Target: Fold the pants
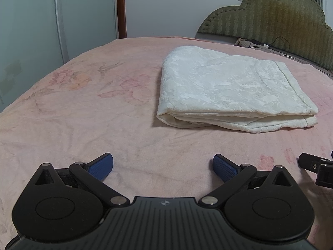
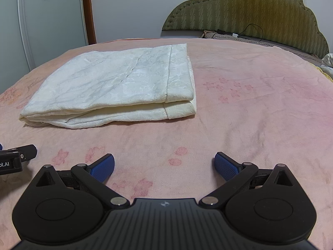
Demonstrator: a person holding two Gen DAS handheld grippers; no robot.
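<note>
The white patterned pants lie folded into a flat rectangular stack on the pink bed; they also show in the right wrist view. My left gripper is open and empty, low over the bedspread, in front of and left of the stack. My right gripper is open and empty, in front of and right of the stack. Neither touches the pants. Part of the right gripper shows at the left wrist view's right edge, and part of the left gripper at the right wrist view's left edge.
The pink floral bedspread covers the bed. A green padded headboard stands at the far right with a black cable below it. A pale wardrobe and a brown door frame stand behind.
</note>
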